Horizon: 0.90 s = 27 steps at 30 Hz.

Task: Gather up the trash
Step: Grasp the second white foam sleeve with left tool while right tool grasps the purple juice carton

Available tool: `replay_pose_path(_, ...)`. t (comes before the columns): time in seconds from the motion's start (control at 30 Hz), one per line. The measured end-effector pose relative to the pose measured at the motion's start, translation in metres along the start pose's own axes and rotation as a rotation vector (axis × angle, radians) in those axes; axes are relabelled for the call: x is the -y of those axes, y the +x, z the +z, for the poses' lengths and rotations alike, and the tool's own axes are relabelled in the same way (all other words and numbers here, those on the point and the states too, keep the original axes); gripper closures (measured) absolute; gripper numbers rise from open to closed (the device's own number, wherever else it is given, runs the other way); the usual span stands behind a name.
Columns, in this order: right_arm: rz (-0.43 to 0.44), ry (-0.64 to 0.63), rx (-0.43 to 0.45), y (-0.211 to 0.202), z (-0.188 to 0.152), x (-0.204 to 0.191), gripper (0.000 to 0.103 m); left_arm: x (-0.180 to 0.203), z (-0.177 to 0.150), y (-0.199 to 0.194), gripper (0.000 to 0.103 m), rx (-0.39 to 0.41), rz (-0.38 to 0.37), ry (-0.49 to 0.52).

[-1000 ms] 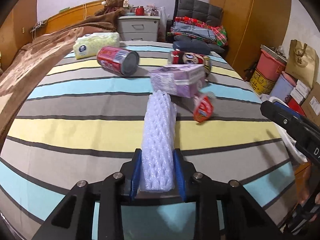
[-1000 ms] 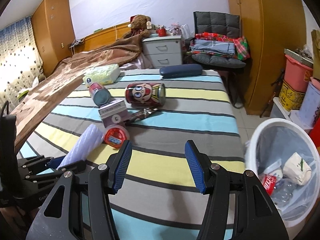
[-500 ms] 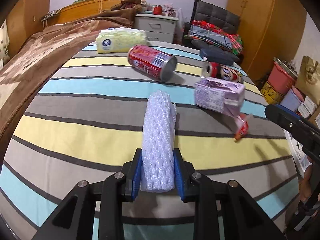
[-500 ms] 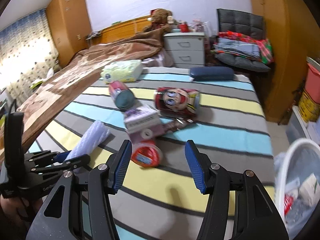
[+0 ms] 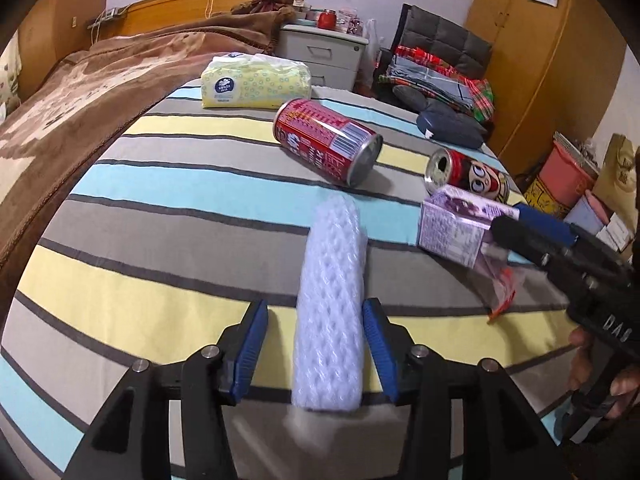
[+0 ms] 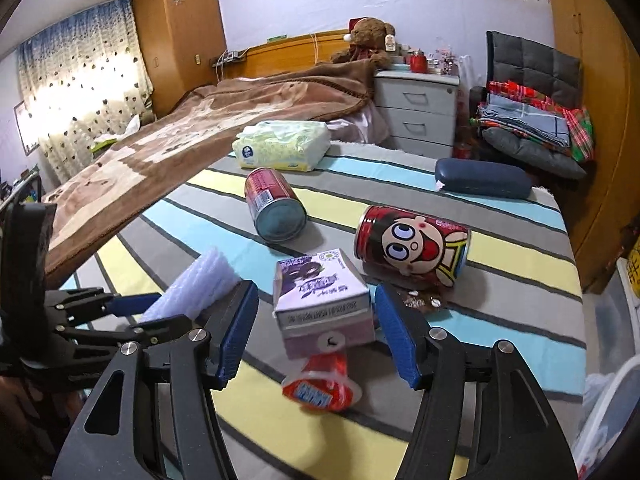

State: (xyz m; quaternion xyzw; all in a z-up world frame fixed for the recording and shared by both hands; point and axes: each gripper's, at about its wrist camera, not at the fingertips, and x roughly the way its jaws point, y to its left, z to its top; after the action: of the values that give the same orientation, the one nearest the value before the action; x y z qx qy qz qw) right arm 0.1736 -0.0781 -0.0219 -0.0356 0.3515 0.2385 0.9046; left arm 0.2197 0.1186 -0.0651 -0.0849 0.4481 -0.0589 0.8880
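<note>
Between the left gripper's (image 5: 316, 344) jaws, which have just been opening, lies the white foam sleeve (image 5: 332, 300) on the striped bed (image 5: 160, 216), unpressed. Right of it, the right gripper (image 6: 316, 328), spread wide, frames the purple carton (image 6: 320, 300).

— Beyond the striped sheet (image 6: 520, 256)?
— Tissue pack (image 6: 282, 146) near brown blanket (image 6: 192, 136), dark blue case (image 6: 482, 178) toward the far edge.
— Further back?
— Teddy bear (image 6: 366, 40) by grey drawers (image 6: 416, 110), chair (image 6: 532, 68) piled with folded cloth.
</note>
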Motion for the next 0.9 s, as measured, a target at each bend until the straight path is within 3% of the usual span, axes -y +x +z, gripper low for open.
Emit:
replay_pose_path(0.07, -0.005, -0.024, -0.018, 0.004, 0.000, -0.001, 0.041, 0.000, 0.005, 0.002, 0.040, -0.001, 0.002, 0.007)
replay_pose_path(0.33, -0.031, -0.070, -0.062, 0.009, 0.000, -0.002, 0.041, 0.005, 0.013, 0.013, 0.040, -0.018, 0.006, 0.048)
replay_pose_path(0.6, -0.051, -0.065, -0.070, 0.010, 0.001, 0.003, 0.041, 0.013, 0.013, 0.014, 0.072, -0.023, 0.016, 0.091)
replay_pose_path(0.9, -0.079, -0.051, -0.066, 0.007, -0.001, 0.004, 0.045, 0.013, 0.014, 0.005, 0.075, 0.003, -0.011, 0.072)
